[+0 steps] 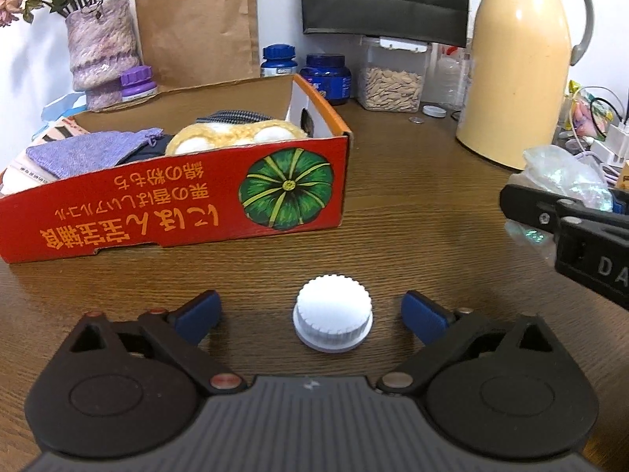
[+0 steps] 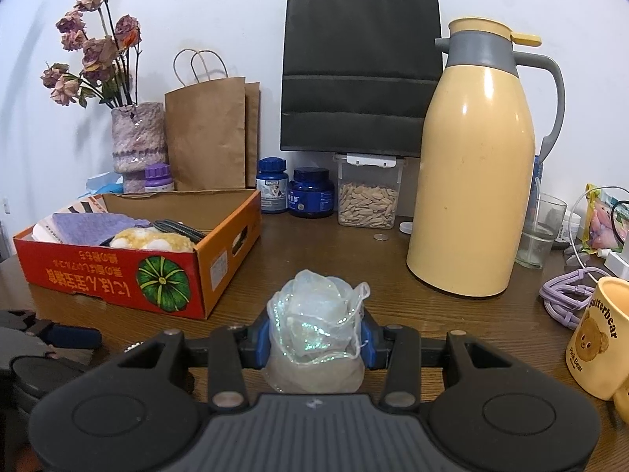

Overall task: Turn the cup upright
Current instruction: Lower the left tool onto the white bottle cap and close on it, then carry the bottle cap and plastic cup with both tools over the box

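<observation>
A small white ridged cup point(image 1: 333, 316) stands rim down on the brown wooden table point(image 1: 412, 204), flat bottom up. My left gripper point(image 1: 310, 301) is open around it, one blue pad point(image 1: 198, 314) on each side, clear of its wall. My right gripper point(image 2: 316, 338) is shut on a crumpled, shimmering see-through pouch point(image 2: 314, 314) and holds it just above the table. In the left wrist view that gripper and the pouch point(image 1: 562, 173) show at the right edge. An upright yellow bear mug point(image 2: 597, 334) stands at the far right.
A red cardboard box point(image 1: 177, 200) full of cloth items lies at the left. A cream thermos jug point(image 2: 471, 181) stands at the back right, with a glass point(image 2: 540, 232) and a purple cable point(image 2: 566, 299) beside it. Jars, a seed container point(image 2: 367, 204) and paper bags line the wall.
</observation>
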Available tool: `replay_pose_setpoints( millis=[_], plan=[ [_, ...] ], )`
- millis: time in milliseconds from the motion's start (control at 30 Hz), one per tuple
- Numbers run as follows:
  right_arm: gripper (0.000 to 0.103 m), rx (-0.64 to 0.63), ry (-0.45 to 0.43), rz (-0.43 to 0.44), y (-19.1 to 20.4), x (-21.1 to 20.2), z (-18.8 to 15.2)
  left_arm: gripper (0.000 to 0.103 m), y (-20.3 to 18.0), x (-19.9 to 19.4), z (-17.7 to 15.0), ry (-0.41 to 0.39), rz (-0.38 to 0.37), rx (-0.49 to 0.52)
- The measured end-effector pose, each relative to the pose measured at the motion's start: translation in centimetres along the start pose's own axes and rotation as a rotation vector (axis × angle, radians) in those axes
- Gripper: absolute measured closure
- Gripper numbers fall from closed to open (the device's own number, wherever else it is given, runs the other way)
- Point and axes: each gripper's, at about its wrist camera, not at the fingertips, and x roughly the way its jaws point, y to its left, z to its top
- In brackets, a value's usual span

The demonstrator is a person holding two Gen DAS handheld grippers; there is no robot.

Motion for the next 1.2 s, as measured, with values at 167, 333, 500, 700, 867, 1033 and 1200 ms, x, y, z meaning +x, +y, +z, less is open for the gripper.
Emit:
replay_pose_setpoints(
  millis=[167,333,500,700,867,1033,1200],
  plan=[
    [0.061,-0.007,-0.002,-0.002,0.2,-0.1,0.0,0.062,-0.2,-0.8,-0.2,-0.042,-0.022,0.011],
    [0.061,-0.017,-0.003,-0.002,0.4,-0.1,-0.1,0.063,0.0,-0.8,-0.1,-0.046,-0.038,0.005],
    [0.061,-0.021,-0.013,-0.005,0.7,-0.2,0.0,0.063,0.5,-1.2,0.1,-0.064,-0.03,-0.004],
    [0.061,0.003,-0.031,-0.008,0.9,-0.5,0.2,0.063,1.5,-2.4,0.3,-0.103,-0.028,-0.012],
    [0.061,0.013,-0.046,0.002,1.6,-0.6,0.4,0.063,3.2,-3.5,0.6,-0.13,-0.02,-0.037],
    [0.061,0.016,-0.061,0.028,3.2,-0.8,0.5,0.063,5.5,-4.4,0.9,-0.147,0.003,-0.068],
    [0.061,0.009,-0.074,0.054,5.1,-0.8,0.7,0.063,7.6,-5.7,1.2,-0.182,0.015,-0.097]
  ],
)
